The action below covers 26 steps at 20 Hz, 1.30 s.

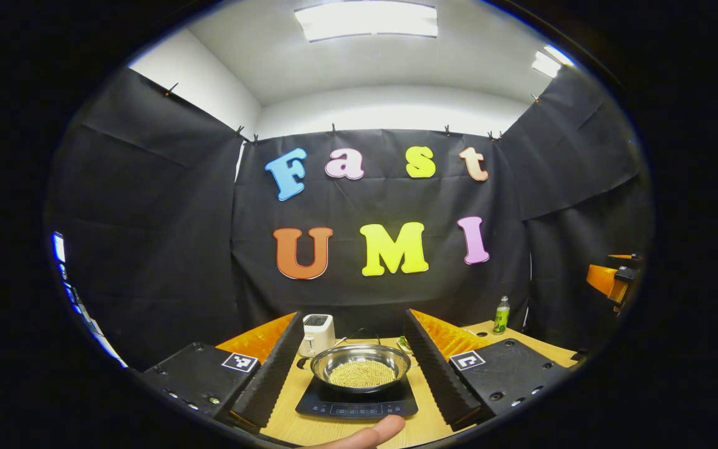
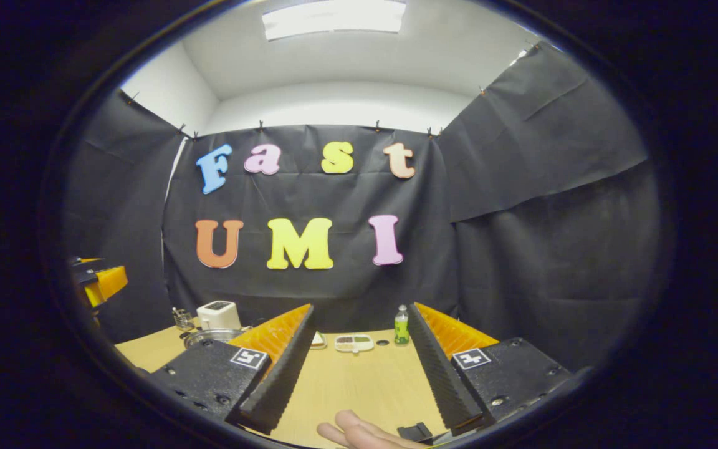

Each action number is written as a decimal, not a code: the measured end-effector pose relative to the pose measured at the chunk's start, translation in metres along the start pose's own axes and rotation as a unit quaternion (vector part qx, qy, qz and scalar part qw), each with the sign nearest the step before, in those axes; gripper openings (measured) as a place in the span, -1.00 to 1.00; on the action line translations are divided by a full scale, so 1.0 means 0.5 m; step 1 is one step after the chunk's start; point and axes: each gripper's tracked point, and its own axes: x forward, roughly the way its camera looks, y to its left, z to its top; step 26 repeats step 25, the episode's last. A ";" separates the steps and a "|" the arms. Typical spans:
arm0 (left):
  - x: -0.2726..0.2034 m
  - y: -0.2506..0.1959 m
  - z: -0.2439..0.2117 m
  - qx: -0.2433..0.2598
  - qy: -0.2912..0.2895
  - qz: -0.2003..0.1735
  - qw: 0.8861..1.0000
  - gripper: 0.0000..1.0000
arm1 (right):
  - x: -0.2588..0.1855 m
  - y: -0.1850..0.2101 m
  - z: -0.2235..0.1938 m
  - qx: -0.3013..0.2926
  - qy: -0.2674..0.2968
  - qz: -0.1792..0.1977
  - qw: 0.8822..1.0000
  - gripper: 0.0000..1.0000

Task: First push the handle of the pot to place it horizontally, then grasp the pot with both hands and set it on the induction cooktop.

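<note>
Shiny metal pot (image 1: 361,365) on a glossy cooktop (image 1: 357,404); matt, pale wood-grain table (image 2: 359,380).

Left gripper (image 1: 355,368) held level, fingers (image 1: 272,374) spread wide apart, gripping nothing. Right gripper (image 2: 359,374) likewise agape and unladen. Fingertip of a hand (image 1: 365,435) seen at bottom edge.

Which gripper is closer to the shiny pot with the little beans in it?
Left. The left gripper faces the pot squarely, its open jaws framing it on the cooktop. The right gripper is off to the side; its pot sits far left.
</note>
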 end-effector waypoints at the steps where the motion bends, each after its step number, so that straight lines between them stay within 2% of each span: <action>1: -0.006 0.002 0.000 -0.001 -0.001 0.001 1.000 0.92 | -0.006 0.008 0.000 0.002 -0.003 0.006 1.000 0.86; 5: -0.015 0.004 -0.012 0.002 0.001 0.000 1.000 0.92 | -0.022 0.025 -0.008 0.003 -0.005 0.022 1.000 0.86; 13: -0.008 0.013 -0.043 -0.002 0.022 0.001 1.000 0.92 | -0.023 0.014 -0.016 0.007 -0.007 0.009 1.000 0.86; 22: -0.013 0.010 -0.044 0.001 0.022 -0.011 1.000 0.92 | -0.018 0.008 -0.030 0.017 0.006 0.000 1.000 0.87; 26: -0.015 0.020 -0.040 0.002 0.016 -0.004 1.000 0.92 | -0.021 0.007 -0.028 0.012 0.002 0.000 1.000 0.84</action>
